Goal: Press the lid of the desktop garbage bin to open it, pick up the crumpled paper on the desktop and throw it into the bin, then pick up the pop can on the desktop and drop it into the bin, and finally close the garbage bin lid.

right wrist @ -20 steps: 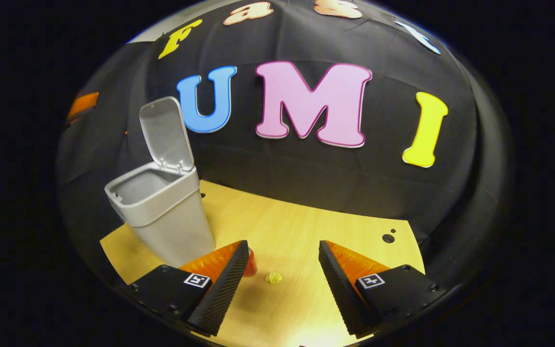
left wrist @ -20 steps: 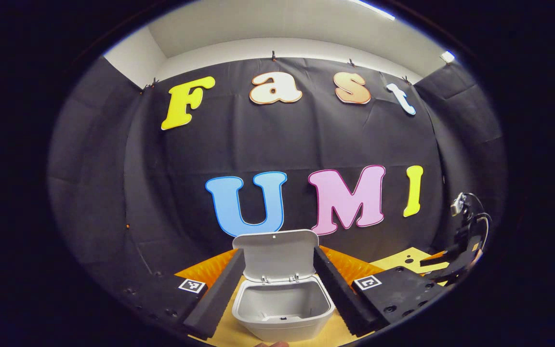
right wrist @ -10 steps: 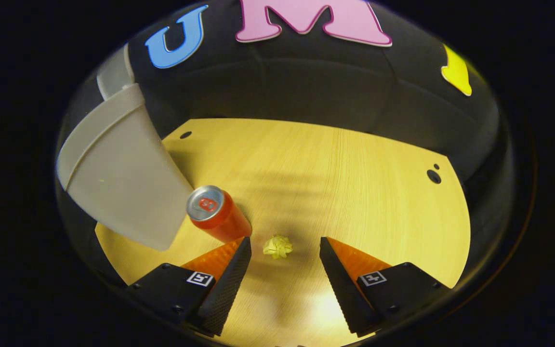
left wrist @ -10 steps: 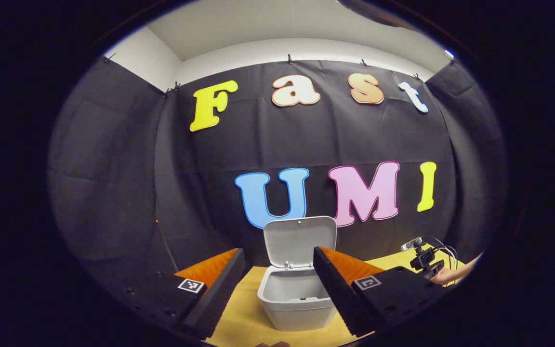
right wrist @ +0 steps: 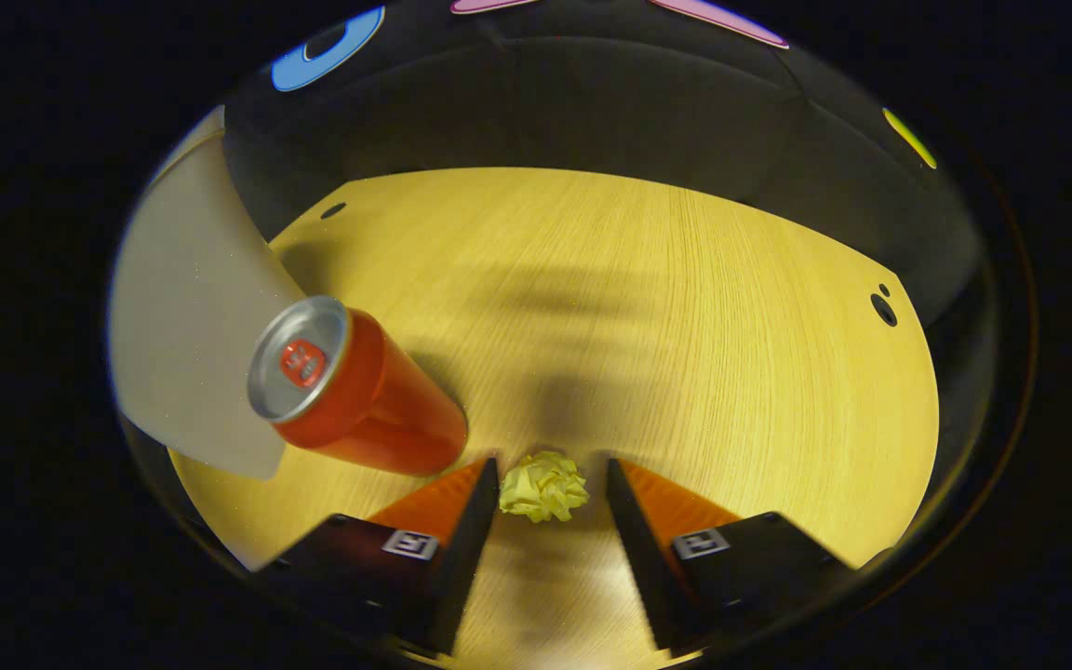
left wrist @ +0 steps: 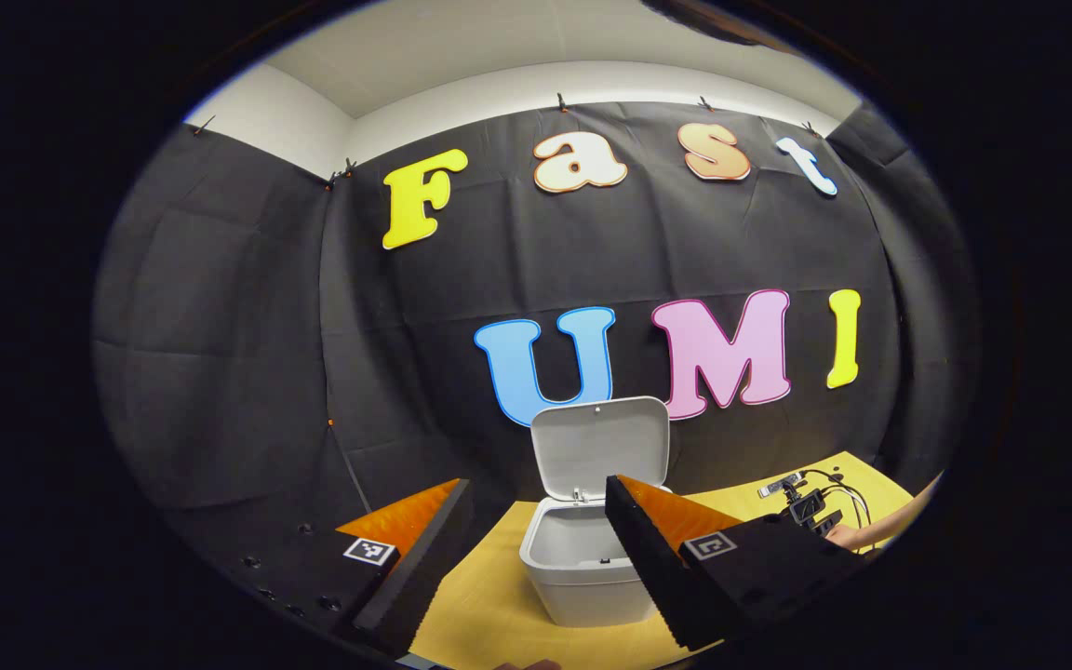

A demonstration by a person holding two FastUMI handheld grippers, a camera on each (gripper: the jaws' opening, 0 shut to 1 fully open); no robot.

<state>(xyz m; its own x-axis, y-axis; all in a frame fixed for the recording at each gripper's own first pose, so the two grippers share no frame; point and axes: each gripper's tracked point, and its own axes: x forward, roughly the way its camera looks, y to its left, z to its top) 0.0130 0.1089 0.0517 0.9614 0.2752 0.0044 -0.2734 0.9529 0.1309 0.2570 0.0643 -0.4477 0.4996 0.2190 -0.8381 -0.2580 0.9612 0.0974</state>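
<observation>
The grey bin [left wrist: 587, 577] stands on the wooden table with its lid [left wrist: 601, 447] tipped up and open. My left gripper [left wrist: 536, 489] is open, held back from the bin and a little above it, with nothing between its fingers. In the right gripper view, the yellow crumpled paper [right wrist: 543, 486] lies on the table between the tips of my right gripper [right wrist: 550, 465]. That gripper is open, its fingers close on either side of the paper. The red pop can [right wrist: 359, 395] stands upright just left of it, beside the bin's wall [right wrist: 192, 326].
The wooden table [right wrist: 685, 307] stretches to the black cloth wall behind, with small holes [right wrist: 883, 307] near its right edge. In the left gripper view, the other gripper [left wrist: 806, 507] and the hand [left wrist: 871, 532] holding it are low at the right of the bin.
My right gripper has dropped toward the table, bringing the paper between its fingertips, and its fingers have narrowed slightly. My left gripper has drawn back from the bin.
</observation>
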